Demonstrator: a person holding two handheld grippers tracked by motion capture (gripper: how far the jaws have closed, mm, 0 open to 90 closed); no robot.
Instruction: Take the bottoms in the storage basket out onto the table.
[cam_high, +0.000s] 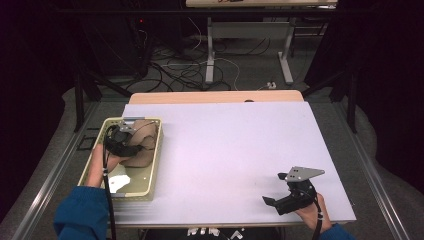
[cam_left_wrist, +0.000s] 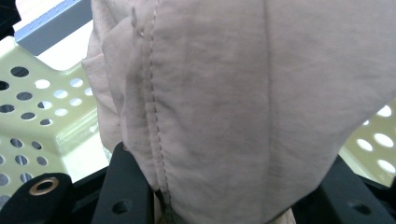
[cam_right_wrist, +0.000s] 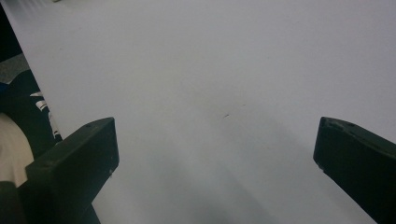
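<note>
A: Two grippers are seen at a white table (cam_high: 225, 150). At the left of the high view, the left gripper (cam_high: 131, 136) is lowered into a pale yellow basket (cam_high: 156, 159), where a beige cloth (cam_high: 145, 152) is bunched in the far half.

B: How is the cloth held?

A: In the left gripper view, the cloth (cam_left_wrist: 243, 107) is pinched between the black jaws, its stitched seam running down the middle of the frame; the basket's holed wall (cam_left_wrist: 32, 107) is seen at left.

B: And the other tool?

A: At the lower right of the high view, the right gripper (cam_high: 274, 189) is kept just above the bare table, well apart from the basket. Its jaws are spread wide, with nothing between them.
</note>
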